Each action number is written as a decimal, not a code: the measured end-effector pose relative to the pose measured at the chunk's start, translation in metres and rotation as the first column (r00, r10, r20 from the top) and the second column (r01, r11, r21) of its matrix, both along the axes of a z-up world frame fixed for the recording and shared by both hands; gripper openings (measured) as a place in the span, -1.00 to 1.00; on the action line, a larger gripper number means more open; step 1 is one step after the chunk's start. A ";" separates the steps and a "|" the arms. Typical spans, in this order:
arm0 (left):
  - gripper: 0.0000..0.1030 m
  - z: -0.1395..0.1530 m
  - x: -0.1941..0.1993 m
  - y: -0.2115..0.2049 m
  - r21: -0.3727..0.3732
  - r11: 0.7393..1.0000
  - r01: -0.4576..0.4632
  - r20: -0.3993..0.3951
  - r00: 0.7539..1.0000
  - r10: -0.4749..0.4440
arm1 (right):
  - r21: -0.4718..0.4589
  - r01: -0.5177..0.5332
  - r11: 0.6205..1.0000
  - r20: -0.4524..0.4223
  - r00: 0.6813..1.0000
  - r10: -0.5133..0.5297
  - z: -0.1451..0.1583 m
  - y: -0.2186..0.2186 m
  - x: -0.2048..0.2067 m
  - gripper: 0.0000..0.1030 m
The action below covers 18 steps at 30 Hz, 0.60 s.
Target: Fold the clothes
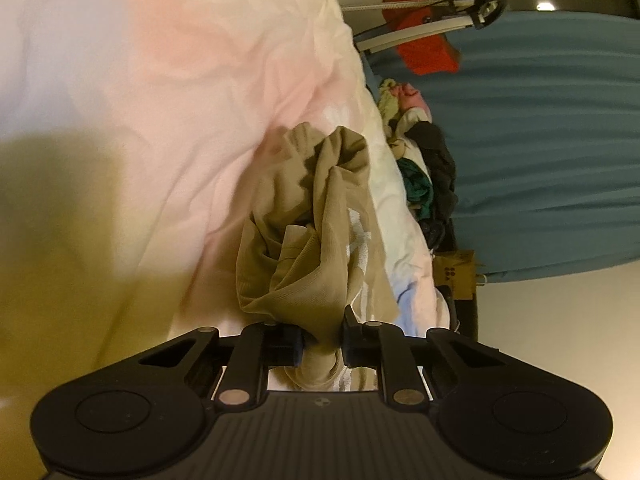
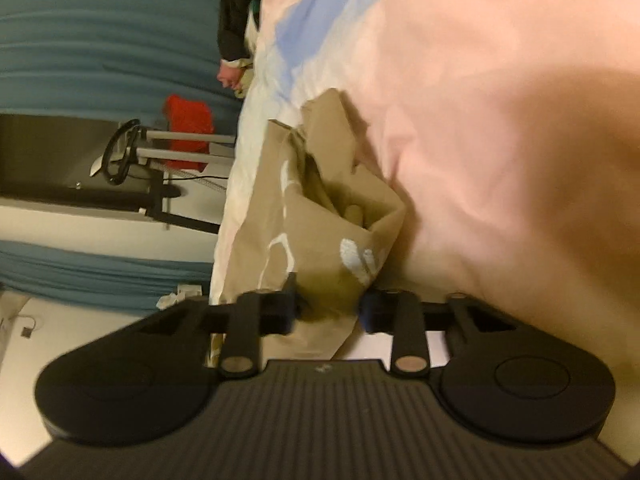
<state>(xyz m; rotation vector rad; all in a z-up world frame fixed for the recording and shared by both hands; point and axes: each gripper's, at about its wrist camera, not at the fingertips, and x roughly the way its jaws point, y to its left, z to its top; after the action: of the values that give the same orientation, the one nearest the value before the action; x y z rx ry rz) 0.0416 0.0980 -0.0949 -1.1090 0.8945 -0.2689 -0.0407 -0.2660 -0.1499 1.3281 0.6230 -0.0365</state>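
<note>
Beige shirt [image 1: 320, 240] hung bunched over the pink bedspread [image 1: 160, 100], soft, light and limp, with both the left gripper [image 1: 322, 340] and right gripper [image 2: 328, 308] jaws pinched on its edges.

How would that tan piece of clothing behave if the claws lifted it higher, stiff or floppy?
Probably floppy: the tan garment bunches into deep folds where the left claw pinches it. It likely sags between grips, since it also crumples at the right claw. It seems light, a thin ribbed knit, and should drape over the pink bedding rather than hold any shape.
</note>
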 end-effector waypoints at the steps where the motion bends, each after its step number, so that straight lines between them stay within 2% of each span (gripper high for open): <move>1: -0.65 0.003 -0.003 0.001 0.010 1.000 0.005 0.008 1.000 -0.005 | -0.031 -0.006 1.000 0.008 1.000 0.006 0.006 0.002 0.000 -0.56; 7: -0.66 0.043 -0.037 -0.001 0.045 0.997 0.058 0.079 0.995 -0.061 | -0.179 -0.018 0.984 0.126 0.991 0.041 0.067 0.002 -0.028 -0.60; 9: -0.66 0.058 -0.050 -0.002 0.053 0.996 0.077 0.102 0.991 -0.082 | -0.179 -0.004 0.984 0.171 0.985 0.035 0.083 -0.004 -0.048 -0.60; 11: -0.66 0.069 -0.057 -0.008 0.029 0.993 0.113 0.097 0.989 -0.116 | -0.169 0.011 0.986 0.195 0.980 0.022 0.093 -0.012 -0.068 -0.60; 14: -0.65 0.085 -0.057 -0.030 0.034 0.980 0.196 0.064 0.978 -0.197 | -0.152 0.043 0.988 0.192 0.981 -0.013 0.103 -0.032 -0.090 -0.60; 18: -0.64 0.105 -0.031 -0.080 0.085 0.948 0.306 0.010 0.951 -0.308 | -0.131 0.100 0.986 0.153 0.985 -0.080 0.116 -0.069 -0.093 -0.60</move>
<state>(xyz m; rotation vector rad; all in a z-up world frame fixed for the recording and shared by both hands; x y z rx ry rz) 0.0110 0.0182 0.0101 -0.8860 1.0490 -0.4967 -0.1339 -0.3352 -0.0340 1.2119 0.4271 -0.0537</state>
